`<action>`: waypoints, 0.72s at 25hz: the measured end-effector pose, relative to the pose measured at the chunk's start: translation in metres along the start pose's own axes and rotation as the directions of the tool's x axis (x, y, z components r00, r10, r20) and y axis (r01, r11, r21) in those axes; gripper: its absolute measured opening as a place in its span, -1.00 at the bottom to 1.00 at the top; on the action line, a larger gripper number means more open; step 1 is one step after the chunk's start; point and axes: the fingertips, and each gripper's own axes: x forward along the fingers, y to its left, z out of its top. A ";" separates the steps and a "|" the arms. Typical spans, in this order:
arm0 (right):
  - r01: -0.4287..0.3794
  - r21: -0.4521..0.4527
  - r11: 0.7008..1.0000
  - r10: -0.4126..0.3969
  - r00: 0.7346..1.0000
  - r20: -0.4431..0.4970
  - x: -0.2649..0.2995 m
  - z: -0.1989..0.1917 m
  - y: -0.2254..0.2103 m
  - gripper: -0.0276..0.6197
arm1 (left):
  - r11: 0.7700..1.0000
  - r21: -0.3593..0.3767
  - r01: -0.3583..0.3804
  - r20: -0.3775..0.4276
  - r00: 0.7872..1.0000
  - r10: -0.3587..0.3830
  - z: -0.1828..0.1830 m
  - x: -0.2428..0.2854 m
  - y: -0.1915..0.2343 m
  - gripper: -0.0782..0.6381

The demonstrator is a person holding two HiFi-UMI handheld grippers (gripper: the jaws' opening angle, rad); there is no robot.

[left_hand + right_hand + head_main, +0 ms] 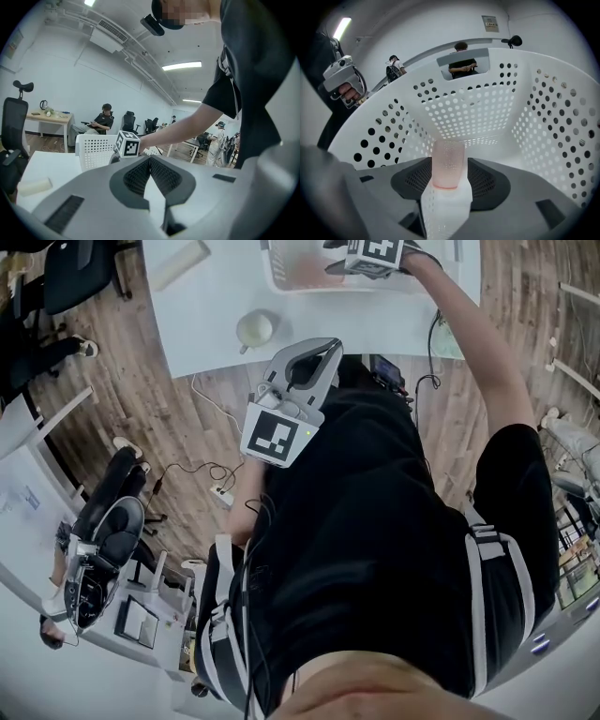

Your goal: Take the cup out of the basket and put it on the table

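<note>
Right gripper (pixel 449 161): I found it reaching down inside the white perforated basket (pixel 464 112), pointing steeply towards the floor of it. Its jaws stood wide apart. The pink see-through cup (pixel 448 164) was between them, inside the basket and close to both pads. A narrow gap showed on the right side, so no grip was confirmed. I could not tell whether the cup was upright or lying.

Left gripper (pixel 150 159): I held it back from the basket, near the front edge of the bench (pixel 375 324). Its jaws were together at the tips, with nothing between them.

The basket sat at the far side of the bench. A cream mug (pixel 255 329) stood on the bench, to the left of the basket and apart from it.
</note>
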 end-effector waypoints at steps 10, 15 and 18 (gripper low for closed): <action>-0.057 0.057 0.997 0.060 0.997 -0.051 0.042 -0.030 -0.003 -0.14 | 1.000 -0.007 -0.010 -0.008 1.000 0.010 -0.002 0.000 0.006 -0.72; -0.075 0.075 0.994 0.079 0.996 -0.047 0.053 -0.030 -0.004 -0.11 | 1.000 -0.010 -0.019 -0.008 1.000 0.019 -0.001 -0.001 0.011 -0.72; -0.085 0.091 0.992 0.088 0.995 -0.038 0.060 -0.028 -0.004 -0.10 | 1.000 -0.017 -0.020 0.003 1.000 0.020 0.003 -0.004 0.013 -0.72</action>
